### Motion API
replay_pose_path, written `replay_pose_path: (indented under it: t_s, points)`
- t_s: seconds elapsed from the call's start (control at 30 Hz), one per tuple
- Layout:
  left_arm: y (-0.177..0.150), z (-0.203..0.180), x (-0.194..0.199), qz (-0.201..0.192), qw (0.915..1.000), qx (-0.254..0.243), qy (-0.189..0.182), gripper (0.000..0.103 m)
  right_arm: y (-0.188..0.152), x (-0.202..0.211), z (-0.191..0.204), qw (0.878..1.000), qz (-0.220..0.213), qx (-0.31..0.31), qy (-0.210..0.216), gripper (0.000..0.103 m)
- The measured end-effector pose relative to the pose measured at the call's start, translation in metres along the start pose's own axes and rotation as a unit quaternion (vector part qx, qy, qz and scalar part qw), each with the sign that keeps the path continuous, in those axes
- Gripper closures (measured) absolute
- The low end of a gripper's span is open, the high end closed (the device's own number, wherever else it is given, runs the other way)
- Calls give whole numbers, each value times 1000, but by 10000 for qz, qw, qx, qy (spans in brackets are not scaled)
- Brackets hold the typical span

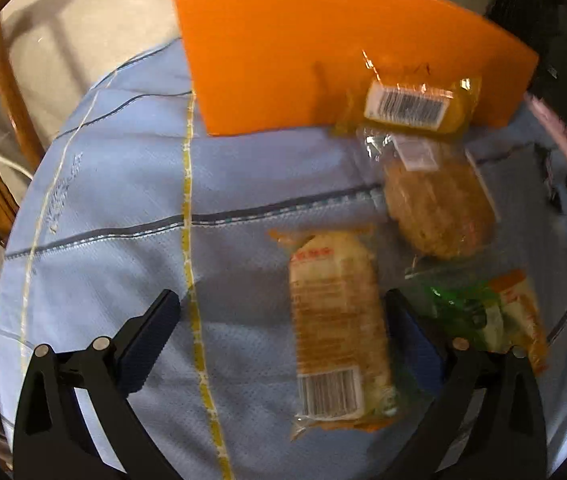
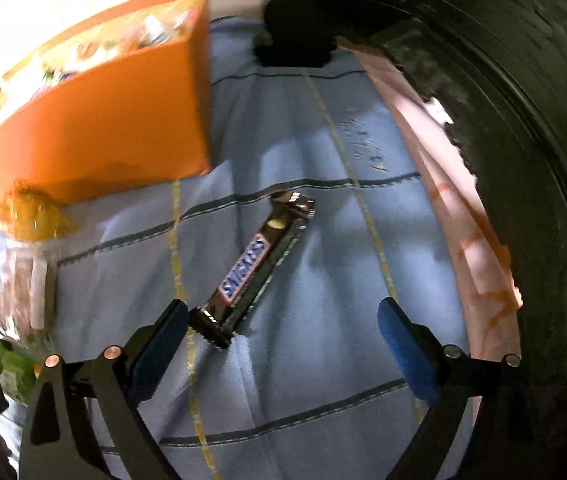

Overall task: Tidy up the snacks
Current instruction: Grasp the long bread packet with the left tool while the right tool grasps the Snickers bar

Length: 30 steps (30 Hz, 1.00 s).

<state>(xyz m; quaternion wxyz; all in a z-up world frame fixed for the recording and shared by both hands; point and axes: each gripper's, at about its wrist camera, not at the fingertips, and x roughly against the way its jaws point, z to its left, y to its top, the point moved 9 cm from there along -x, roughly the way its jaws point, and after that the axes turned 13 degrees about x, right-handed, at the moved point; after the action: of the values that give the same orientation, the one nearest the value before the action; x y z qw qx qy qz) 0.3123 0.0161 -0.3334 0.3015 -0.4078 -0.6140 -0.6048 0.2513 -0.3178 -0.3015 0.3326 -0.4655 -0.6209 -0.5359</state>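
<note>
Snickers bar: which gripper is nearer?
Right. The right gripper is open around the Snickers bar; the left gripper straddles a pale snack packet elsewhere.

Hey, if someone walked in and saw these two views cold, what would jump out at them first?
The bright orange box at the far side of the blue checked cloth, with snack packets showing inside it from the right wrist view. Next, the Snickers bar lying diagonally on the cloth, its near end by the open right tongs. In the left view, a pale wrapped snack lies between the open left tongs.
</note>
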Motion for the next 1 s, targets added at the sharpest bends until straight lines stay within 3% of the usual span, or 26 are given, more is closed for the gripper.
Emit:
replay_pose_path:
  t_s: [0.07,0.13,0.17,0.2,0.23,0.27,0.3,0.47,0.63,0.77,0.9,1.0]
  points:
    - [-2,-3,-1,-83,10000,-49,-21,4,-3,-3,3,9999,15,168,-39,11]
    - [-4,-3,0,-165,9998,-103,-54,5,-4,-10,9,9994,97,314,-121,30]
    - [-6,-5,2,-202,9997,-133,-100,12,-5,-15,14,9992,125,364,-97,46]
    - [-8,-9,7,-310,9989,-275,-198,29,-6,-18,17,9993,133,343,21,67]
    - [-11,-17,10,-377,9978,-472,-279,39,-8,-22,19,9993,209,283,137,77]
    - [-16,-25,14,-415,9965,-643,-336,60,-9,-25,19,9996,157,151,174,77]
    - [-20,-33,17,-436,9950,-814,-372,67,-8,-23,20,9997,131,94,183,78]
    - [-23,-28,19,-334,9964,-563,-537,68,-8,-20,23,9993,119,174,295,80]
    - [-31,-17,28,-169,9961,-315,-801,68,-13,1,15,9920,-310,-415,1148,83]
    - [-28,0,45,-332,9955,-38,-882,68,-20,25,6,9860,-444,-745,1421,85]
    - [-16,11,69,-558,9929,162,-1041,68,-17,51,13,9834,-678,-625,1564,86]
    - [-10,12,78,-575,9921,204,-1093,68,-16,53,20,9839,-610,-489,1607,87]
